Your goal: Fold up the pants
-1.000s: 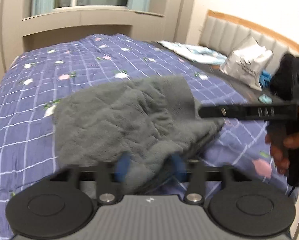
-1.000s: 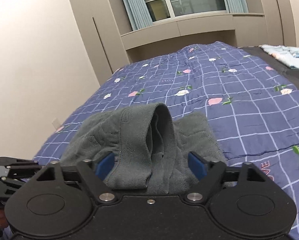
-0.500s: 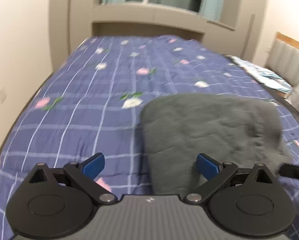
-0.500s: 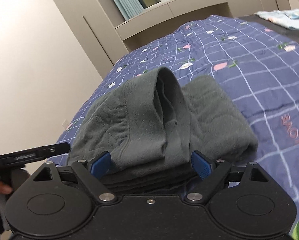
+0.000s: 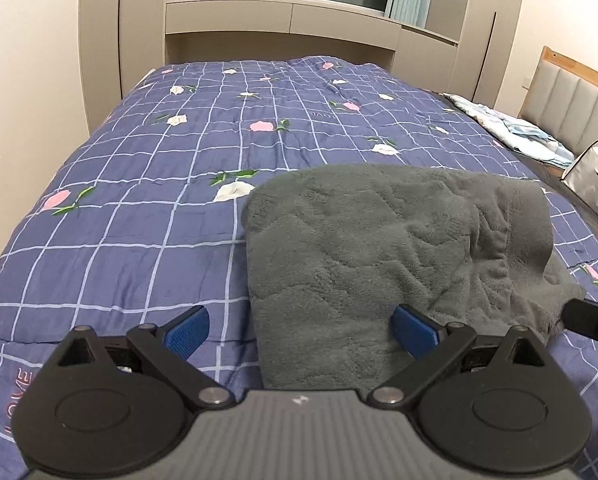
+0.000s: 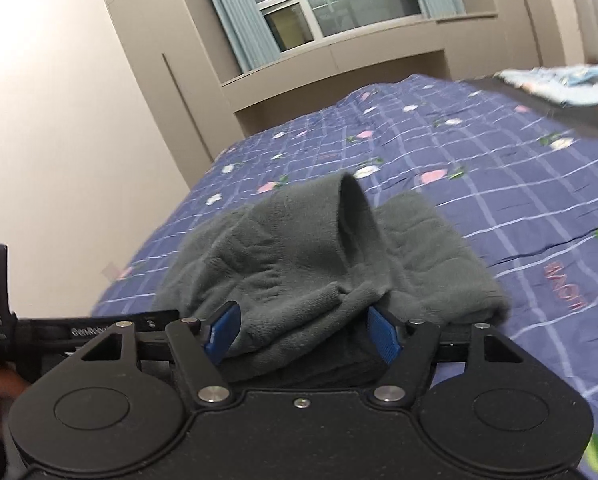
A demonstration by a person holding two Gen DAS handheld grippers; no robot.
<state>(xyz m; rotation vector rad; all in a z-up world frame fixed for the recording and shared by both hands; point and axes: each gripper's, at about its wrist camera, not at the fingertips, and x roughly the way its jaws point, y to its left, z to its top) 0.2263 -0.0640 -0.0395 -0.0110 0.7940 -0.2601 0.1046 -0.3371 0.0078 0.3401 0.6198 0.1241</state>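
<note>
Here the folded pants [image 5: 379,248] lie crosswise (waistband rightward); left tongs [image 5: 301,326] released, right tongs [image 6: 301,334] closing around them.

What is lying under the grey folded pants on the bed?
The grey pants rest directly on the blue checked bedspread with its flower print. The bedspread shows all around them; the part beneath the pants is covered, so whether anything else lies there cannot be seen.

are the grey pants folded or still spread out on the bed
Folded. The grey pants lie as a compact, layered bundle on the blue quilt, with one flap standing up rather than lying flat.
</note>
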